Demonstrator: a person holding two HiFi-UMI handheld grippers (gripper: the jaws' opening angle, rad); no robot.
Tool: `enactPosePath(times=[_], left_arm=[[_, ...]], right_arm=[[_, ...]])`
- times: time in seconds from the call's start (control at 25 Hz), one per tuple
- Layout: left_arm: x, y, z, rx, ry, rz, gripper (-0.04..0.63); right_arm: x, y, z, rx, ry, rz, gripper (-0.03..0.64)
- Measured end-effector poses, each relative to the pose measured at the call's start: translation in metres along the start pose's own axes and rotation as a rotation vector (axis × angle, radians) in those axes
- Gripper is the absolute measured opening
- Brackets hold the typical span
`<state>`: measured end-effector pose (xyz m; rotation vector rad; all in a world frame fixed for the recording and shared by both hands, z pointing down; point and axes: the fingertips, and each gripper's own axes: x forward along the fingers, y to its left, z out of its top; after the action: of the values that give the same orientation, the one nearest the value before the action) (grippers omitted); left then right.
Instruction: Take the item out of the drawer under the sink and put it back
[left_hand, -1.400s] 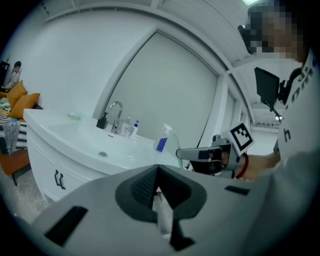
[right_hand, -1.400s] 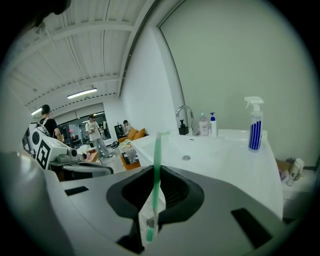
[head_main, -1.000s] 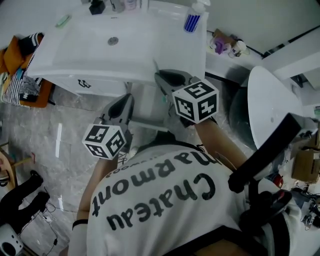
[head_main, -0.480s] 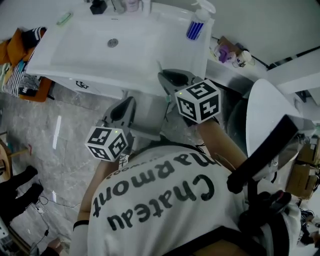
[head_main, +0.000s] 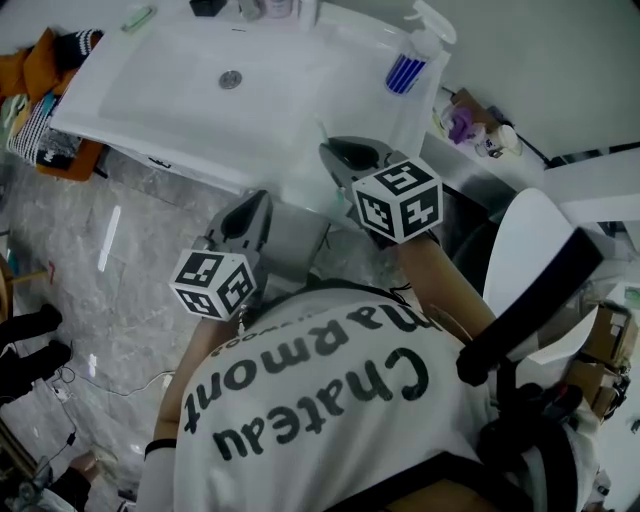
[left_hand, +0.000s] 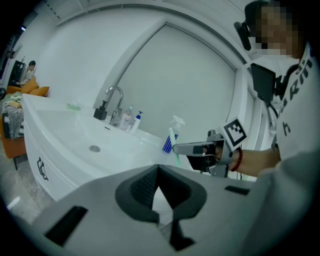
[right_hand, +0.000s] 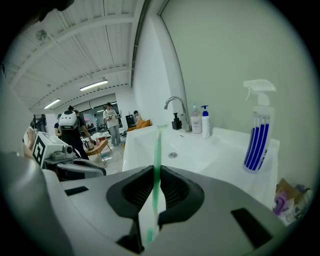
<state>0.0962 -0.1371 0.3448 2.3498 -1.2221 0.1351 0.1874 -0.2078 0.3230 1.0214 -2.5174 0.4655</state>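
- Holding the green stick (right_hand: 156, 150) clamped upright between the jaws of the right gripper (right_hand: 155, 172), we judged it already out of the drawer, with the return step in hand. The left gripper (left_hand: 159, 171) was closed on nothing.
- Next, we would need to carry it down under the sink (head_main: 150, 105), at 12 o'clock from us.
- Only the right gripper view showed the clamp. The head view showed both grippers below the basin's rim, but no drawer that we could make out.

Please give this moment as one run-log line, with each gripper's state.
left gripper: shut, empty | right gripper: shut on green stick | place: both in front of sink
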Motion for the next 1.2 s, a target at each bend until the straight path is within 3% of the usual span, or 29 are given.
enactPosePath(times=[0.44, 1.2], left_arm=[[0.024, 0.010, 0.002, -0.058, 0.007, 0.049, -0.003], [0.018, 0.020, -0.006, -0.049, 0.047, 0.075, -0.003]], right_arm=[[0.030, -0.038, -0.019, 0.004, 0.088, 0.044, 0.049], [0.050, -0.072, -0.067, -0.120, 0.333, -0.075, 0.049]])
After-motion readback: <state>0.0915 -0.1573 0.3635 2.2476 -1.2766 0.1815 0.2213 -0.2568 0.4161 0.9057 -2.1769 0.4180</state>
